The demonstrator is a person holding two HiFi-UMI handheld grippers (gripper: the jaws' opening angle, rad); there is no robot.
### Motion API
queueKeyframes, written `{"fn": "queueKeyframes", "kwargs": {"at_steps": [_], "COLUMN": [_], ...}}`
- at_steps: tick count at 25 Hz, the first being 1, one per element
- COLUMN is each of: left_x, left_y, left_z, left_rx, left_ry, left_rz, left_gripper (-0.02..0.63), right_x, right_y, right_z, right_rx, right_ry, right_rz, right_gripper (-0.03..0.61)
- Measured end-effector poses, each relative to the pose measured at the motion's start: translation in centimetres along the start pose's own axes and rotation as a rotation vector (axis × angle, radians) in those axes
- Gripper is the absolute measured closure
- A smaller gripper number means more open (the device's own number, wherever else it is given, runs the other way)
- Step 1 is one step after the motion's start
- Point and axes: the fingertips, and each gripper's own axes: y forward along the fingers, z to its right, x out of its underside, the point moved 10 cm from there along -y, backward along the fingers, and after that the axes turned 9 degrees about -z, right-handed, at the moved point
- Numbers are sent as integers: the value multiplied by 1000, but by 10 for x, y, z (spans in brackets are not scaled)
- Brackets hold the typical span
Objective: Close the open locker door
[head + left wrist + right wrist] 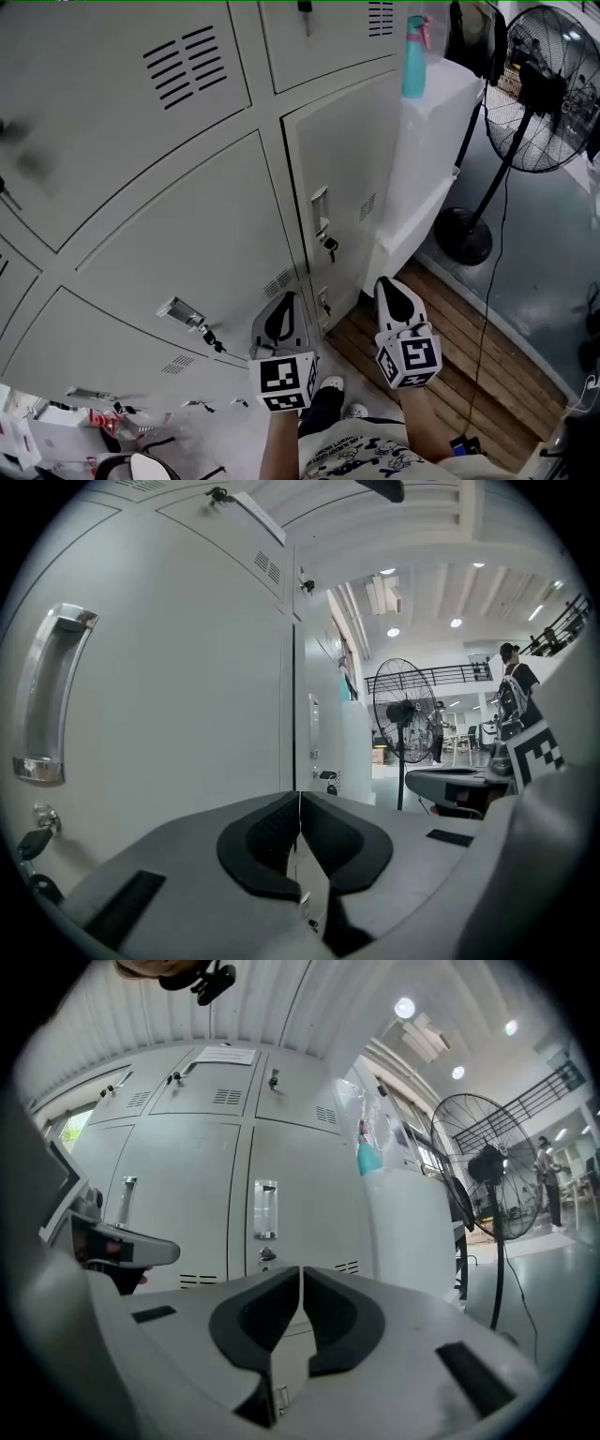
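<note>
Locker door [342, 178] sits shut, flush at the lockers' [141, 187] right end in the head view, with left tongs [281, 314] and right tongs [394, 298] near it. Left gripper view: left tongs [298, 803] clenched, empty. Right gripper view: right tongs [301, 1283] clenched, empty, facing the locker door [281, 1213].

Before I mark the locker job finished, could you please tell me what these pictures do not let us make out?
Head view: the locker door looks closed, but whether it is latched cannot be told; the upper lockers are cut off by the top edge.
Left gripper view: the shut left tool hides whatever lies below it; people near the fan are too small.
Right gripper view: the shut right tool hides whatever lies below it.
</note>
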Motion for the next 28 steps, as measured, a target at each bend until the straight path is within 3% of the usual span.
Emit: {"fn": "queueKeyframes", "kwargs": {"at_steps": [28], "left_x": [-2], "left_y": [-11], "left_z": [10], "left_rx": [12], "left_ry": [2], "left_rz": [17], "left_gripper": [606], "right_x": [-7], "right_y": [-19], "right_z": [4], "right_rx": [33], "right_ry": [-1], "right_rz": [2], "right_gripper": [581]}}
